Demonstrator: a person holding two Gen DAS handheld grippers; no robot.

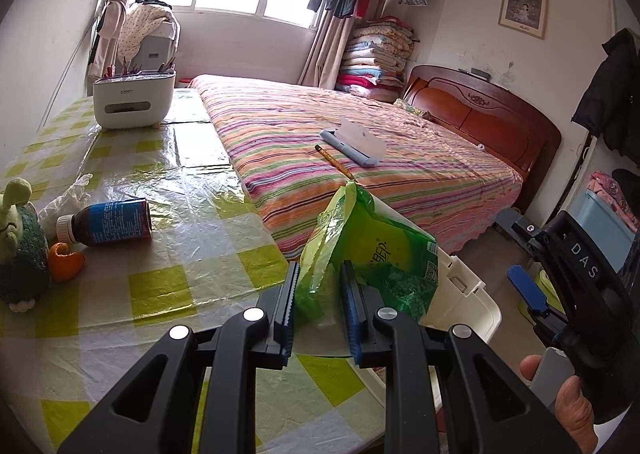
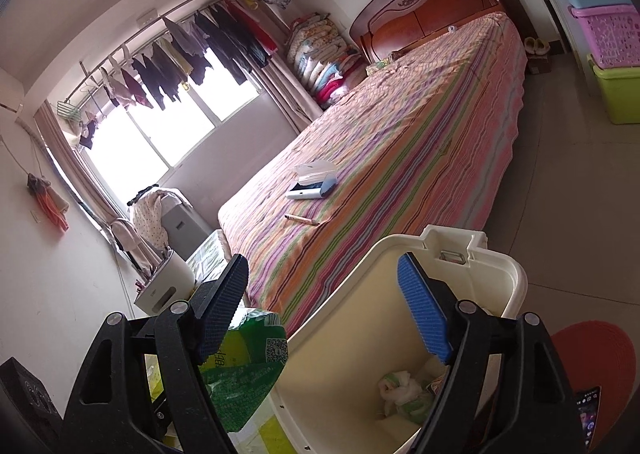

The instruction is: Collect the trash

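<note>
My left gripper (image 1: 318,294) is shut on a green plastic wrapper (image 1: 372,250) and holds it over the table's right edge, beside the cream trash bin (image 1: 472,294). The wrapper also shows in the right wrist view (image 2: 248,358), left of the bin (image 2: 500,266). My right gripper (image 2: 324,314) is open and empty above the bin's mouth; it also shows at the right of the left wrist view (image 1: 528,290). Crumpled trash (image 2: 404,394) lies in the bin. On the table lie a brown bottle (image 1: 108,223), orange peel (image 1: 66,262) and a crumpled clear bag (image 1: 68,197).
The table (image 1: 180,189) has a green-checked cover. A plush toy (image 1: 20,246) stands at its left and a white organiser box (image 1: 134,99) at the back. The striped bed (image 1: 340,141) lies beyond, with a lint roller (image 1: 354,145) and a pencil (image 1: 334,161).
</note>
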